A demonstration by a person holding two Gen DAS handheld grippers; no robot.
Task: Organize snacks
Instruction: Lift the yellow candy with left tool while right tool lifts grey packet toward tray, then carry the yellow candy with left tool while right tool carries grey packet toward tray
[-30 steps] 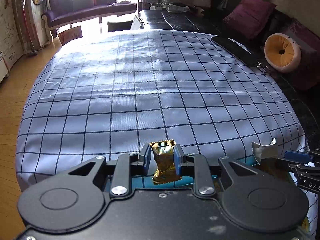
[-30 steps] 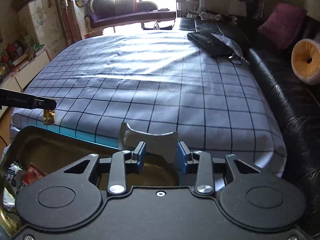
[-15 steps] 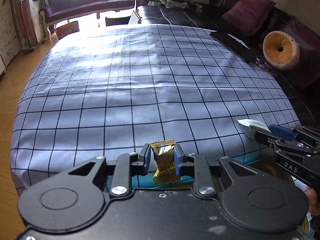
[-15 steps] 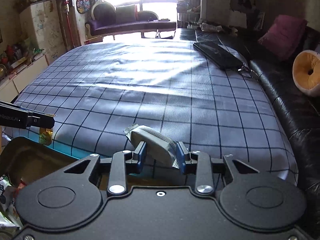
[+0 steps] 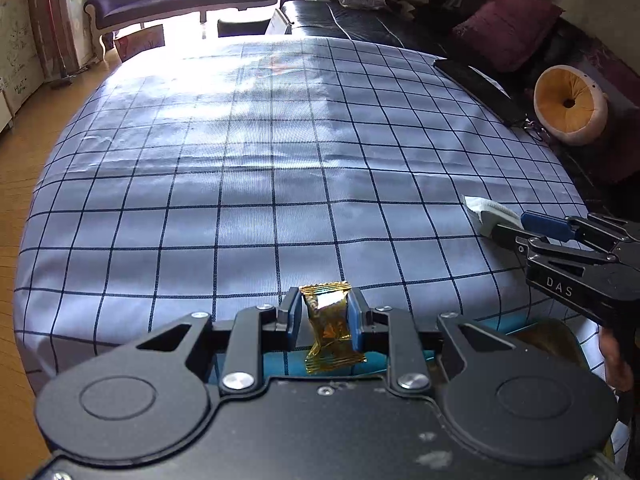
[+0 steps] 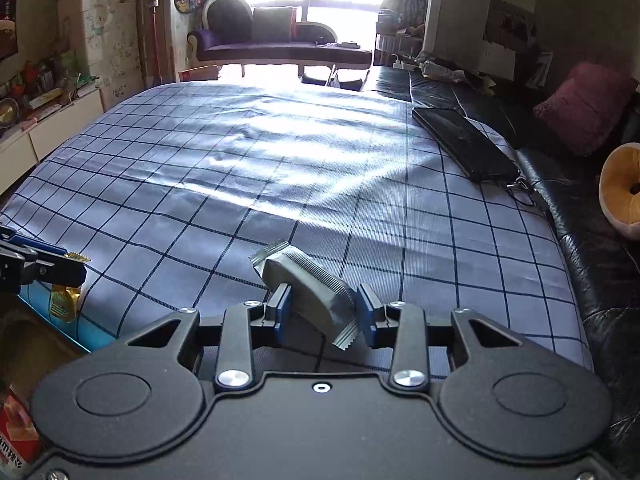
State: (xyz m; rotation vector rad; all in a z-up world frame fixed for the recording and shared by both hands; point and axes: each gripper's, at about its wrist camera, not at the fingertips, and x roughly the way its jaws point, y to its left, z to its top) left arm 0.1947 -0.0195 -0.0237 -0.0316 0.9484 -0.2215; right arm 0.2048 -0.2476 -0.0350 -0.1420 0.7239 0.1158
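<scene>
Left gripper (image 5: pixel 325 322) is clamped on a gold candy (image 5: pixel 331 330); the wrapper stands upright between the pads, top crimp above them, bottom tail hanging below. Right gripper (image 6: pixel 323 312) is clamped on a grey packet (image 6: pixel 308 292) that sits skewed across the jaws, one end poking forward and left, the crimped end dropping below the right pad.

Both hover over the near edge of the checked cloth (image 5: pixel 280 168), ahead of the blue-rimmed tray (image 6: pixel 60 328) that sits below and behind the jaws.

My read on the step: carrying both snacks out to lay them on the cloth. To do it well, lower until each wrapper touches the cloth before opening, and keep the two well apart. The grey packet's grip looks marginal given the skew, so no fast swings. The candy is held mid-body and looks solid.

Hard to make out:
- tray interior is mostly hidden by both gripper bodies
- red pack (image 6: pixel 16 436) at the lower left is cut off, label unreadable
- print on both wrappers is illegible
- height above the cloth is unclear
</scene>
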